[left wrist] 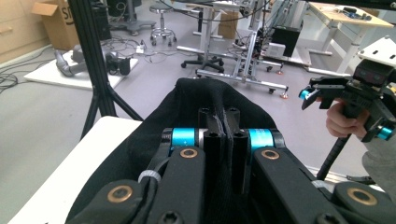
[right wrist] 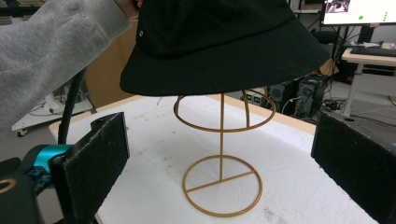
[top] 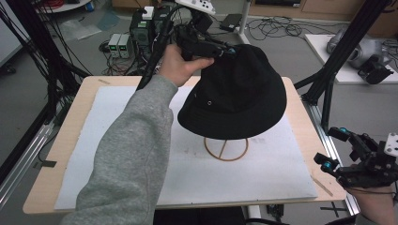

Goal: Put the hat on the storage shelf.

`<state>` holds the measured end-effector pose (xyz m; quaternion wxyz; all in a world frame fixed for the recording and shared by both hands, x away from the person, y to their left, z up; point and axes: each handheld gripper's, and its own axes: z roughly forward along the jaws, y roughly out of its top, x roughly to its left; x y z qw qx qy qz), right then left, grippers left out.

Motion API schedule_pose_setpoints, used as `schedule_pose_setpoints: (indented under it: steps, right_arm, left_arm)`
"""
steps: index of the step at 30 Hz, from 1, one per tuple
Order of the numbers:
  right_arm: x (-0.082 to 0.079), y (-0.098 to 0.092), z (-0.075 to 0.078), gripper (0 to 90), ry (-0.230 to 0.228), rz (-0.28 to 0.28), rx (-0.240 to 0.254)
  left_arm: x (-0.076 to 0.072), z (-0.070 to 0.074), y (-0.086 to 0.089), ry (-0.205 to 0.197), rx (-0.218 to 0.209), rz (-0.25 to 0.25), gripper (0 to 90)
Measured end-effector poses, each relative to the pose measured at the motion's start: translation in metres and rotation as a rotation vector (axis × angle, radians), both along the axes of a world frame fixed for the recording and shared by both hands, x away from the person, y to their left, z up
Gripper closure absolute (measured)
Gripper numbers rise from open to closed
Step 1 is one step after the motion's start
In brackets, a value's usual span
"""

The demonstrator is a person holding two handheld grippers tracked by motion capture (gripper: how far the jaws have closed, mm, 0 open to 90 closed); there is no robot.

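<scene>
On the left of the high view a grey sleeve (top: 126, 154) reaches up across the white mat (top: 263, 173) that covers the wooden counter (top: 70, 122); the hand (top: 180, 63) at its end holds the left gripper (top: 220, 50) at the crown of a black bucket hat (top: 237, 91); in the left gripper view its jaws are pinched together on a fold of the hat's cloth. The hat sits over the top of a gold wire stand (right wrist: 222, 154), whose round base (top: 225, 149) rests on the mat near the middle; the brim hangs clear of the mat. At the far right, off the counter's edge, the right gripper (top: 328, 150) is held low with its jaws spread wide, holding nothing, pointed toward the stand.
</scene>
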<state>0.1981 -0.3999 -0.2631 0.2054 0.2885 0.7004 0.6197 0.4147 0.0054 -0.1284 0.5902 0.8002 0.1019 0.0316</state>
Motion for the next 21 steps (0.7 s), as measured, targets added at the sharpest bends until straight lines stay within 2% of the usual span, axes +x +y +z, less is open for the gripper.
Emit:
schedule_pose_setpoints:
  steps: [5, 12, 16, 21]
  right_arm:
    - [-0.002, -0.001, -0.001, 3.3, 0.007, -0.005, -0.003]
    - [-0.002, -0.001, -0.001, 3.3, 0.004, -0.005, -0.005]
    - [-0.001, 0.0, -0.001, 3.3, 0.003, -0.001, -0.007]
    - [0.0, 0.001, -0.001, 3.3, 0.004, 0.004, -0.009]
  left_arm:
    - [0.004, -0.005, -0.01, 0.002, 0.026, -0.012, 88.3]
    - [0.003, -0.009, -0.017, 0.004, 0.031, -0.021, 88.3]
    - [0.003, -0.017, -0.024, 0.007, 0.059, -0.031, 88.3]
    - [0.003, -0.032, -0.031, 0.019, 0.067, -0.037, 88.3]
